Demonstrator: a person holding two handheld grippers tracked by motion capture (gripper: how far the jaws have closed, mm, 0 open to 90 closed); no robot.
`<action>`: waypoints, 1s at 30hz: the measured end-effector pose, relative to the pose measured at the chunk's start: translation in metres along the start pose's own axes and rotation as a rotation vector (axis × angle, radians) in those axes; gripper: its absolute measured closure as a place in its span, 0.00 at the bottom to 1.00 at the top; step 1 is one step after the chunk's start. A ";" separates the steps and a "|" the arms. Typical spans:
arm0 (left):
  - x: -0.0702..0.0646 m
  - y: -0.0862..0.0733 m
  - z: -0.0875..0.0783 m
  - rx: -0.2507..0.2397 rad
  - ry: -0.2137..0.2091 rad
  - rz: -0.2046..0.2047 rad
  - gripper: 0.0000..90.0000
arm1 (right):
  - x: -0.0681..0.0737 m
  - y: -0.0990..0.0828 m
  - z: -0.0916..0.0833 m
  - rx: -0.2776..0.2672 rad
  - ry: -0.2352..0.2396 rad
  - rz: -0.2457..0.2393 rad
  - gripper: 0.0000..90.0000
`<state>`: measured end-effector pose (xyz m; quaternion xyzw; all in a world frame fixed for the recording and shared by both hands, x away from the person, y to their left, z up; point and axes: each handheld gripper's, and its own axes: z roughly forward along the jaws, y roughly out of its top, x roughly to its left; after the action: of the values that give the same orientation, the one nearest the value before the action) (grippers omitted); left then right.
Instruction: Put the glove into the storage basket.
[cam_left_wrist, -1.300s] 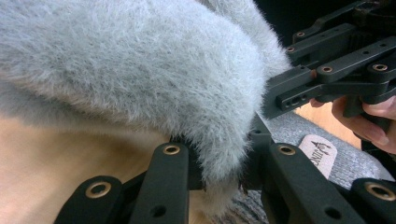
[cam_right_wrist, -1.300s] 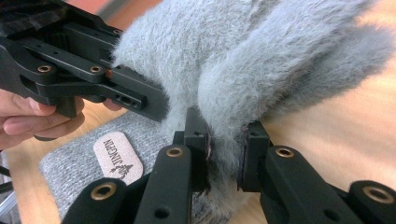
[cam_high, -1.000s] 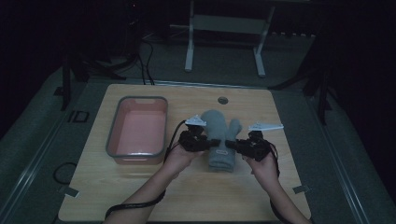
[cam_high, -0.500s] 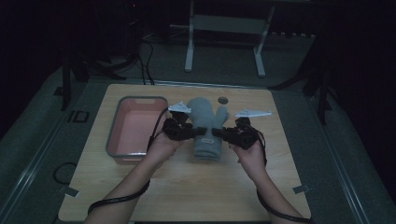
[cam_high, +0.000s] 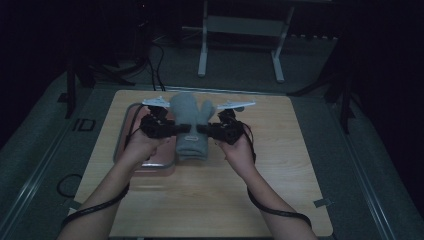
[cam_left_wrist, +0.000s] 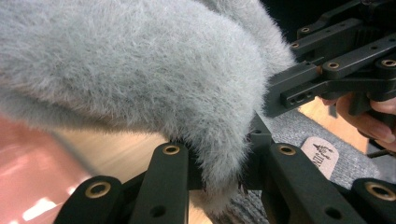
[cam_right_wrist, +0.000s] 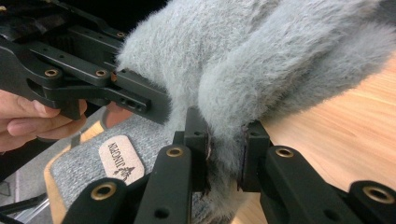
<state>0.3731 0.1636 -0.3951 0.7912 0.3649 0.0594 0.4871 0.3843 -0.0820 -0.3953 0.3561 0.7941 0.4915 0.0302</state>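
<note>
Since earlier: we raised the grey fuzzy mitten (cam_high: 189, 122) higher, leftward | left gripper (cam_high: 172, 129), right gripper (cam_high: 202, 129) clenched on opposite edges, spreading it | above counter (cam_high: 280, 165), beside pink tray (cam_high: 145, 162).

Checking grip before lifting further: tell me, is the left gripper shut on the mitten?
Shut: the left gripper pinches the grey mitten fur between its jaws.

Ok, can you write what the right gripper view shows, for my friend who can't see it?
Two black jaws of the right gripper pinch a fold of a fluffy grey mitten above a wooden table. At the left, the left gripper, held by a hand, also grips the mitten, near its small tan label.
</note>
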 end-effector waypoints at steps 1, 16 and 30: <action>0.000 0.000 0.000 0.000 0.000 0.000 0.86 | 0.000 0.000 0.000 0.000 0.000 0.000 0.87; 0.063 -0.035 -0.054 0.049 0.092 -0.097 0.86 | 0.040 0.023 0.093 0.061 0.061 0.020 0.87; 0.094 -0.072 -0.012 0.177 0.134 -0.157 0.85 | 0.025 -0.010 0.150 0.189 -0.043 0.036 0.86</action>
<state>0.3984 0.2504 -0.4726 0.7944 0.4612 0.0411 0.3932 0.4198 0.0436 -0.4731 0.3823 0.8294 0.4073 0.0047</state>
